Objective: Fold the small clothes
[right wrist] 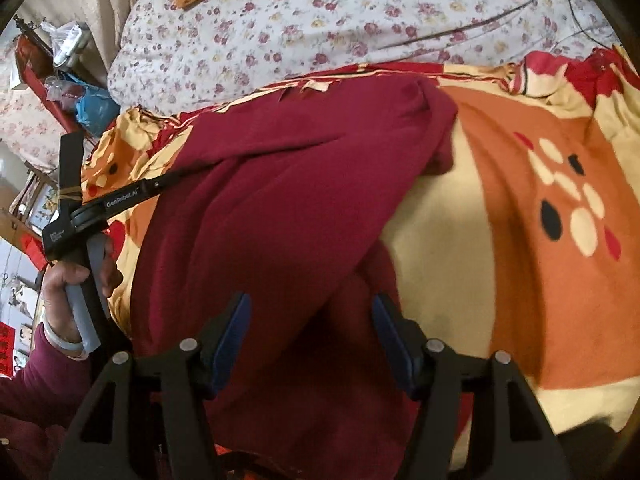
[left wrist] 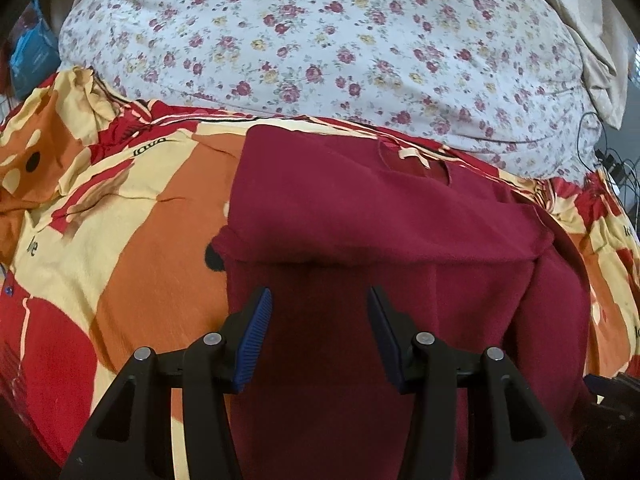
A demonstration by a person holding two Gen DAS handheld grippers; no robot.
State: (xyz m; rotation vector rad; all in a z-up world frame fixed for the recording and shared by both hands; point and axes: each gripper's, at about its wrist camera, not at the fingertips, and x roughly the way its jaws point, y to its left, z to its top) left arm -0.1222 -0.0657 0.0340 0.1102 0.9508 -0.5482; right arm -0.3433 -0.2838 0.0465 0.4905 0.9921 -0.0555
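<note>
Maroon shirt (left wrist: pixel 380 208) centre frame on blanket (left wrist: pixel 120 208), partly folded. Left claw (left wrist: pixel 320 320) parted, empty, above cloth. Right claw (right wrist: pixel 310 320) released, fold lying between. Best to regrasp hem squarely, then fold evenly toward collar.

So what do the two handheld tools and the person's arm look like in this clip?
Both tools, left tool and right tool, have black angular fingers with silver pivot pins and ribbed blue pads. From the right wrist view, the left tool's black body reads "GenRobot.AI", with a grey handle. The person wears a maroon sleeve and pale bangle.
</note>
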